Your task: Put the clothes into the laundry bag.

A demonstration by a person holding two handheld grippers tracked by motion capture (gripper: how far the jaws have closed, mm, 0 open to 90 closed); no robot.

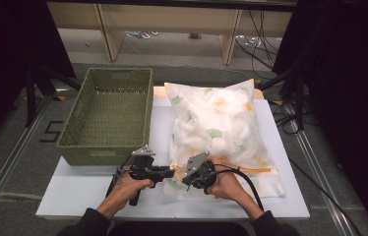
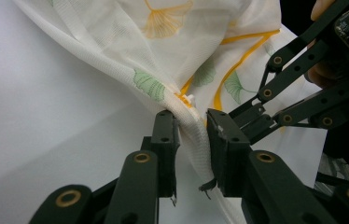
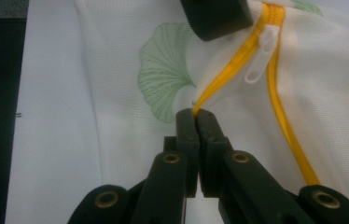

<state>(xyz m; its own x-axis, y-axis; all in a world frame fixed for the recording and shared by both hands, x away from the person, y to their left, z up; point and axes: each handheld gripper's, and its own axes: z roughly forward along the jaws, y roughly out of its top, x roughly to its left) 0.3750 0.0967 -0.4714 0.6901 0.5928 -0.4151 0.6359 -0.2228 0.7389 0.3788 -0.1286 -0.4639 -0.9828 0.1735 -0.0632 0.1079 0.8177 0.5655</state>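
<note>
A: So, where's the pillow cover (image 1: 221,129)?
B: On the white surface (image 1: 74,189), beside the green basket (image 1: 108,115). From above, both tools meet at its near corner.
A: And close up?
B: The right tool (image 3: 196,114) pinches the yellow zipper (image 3: 231,70) edge; the left tool (image 2: 192,122) stands narrow around a fabric fold, grip unclear.

A green woven basket (image 1: 107,115) sits on the white table (image 1: 74,191), left side; cables (image 1: 260,34) lie on the floor beyond.
</note>
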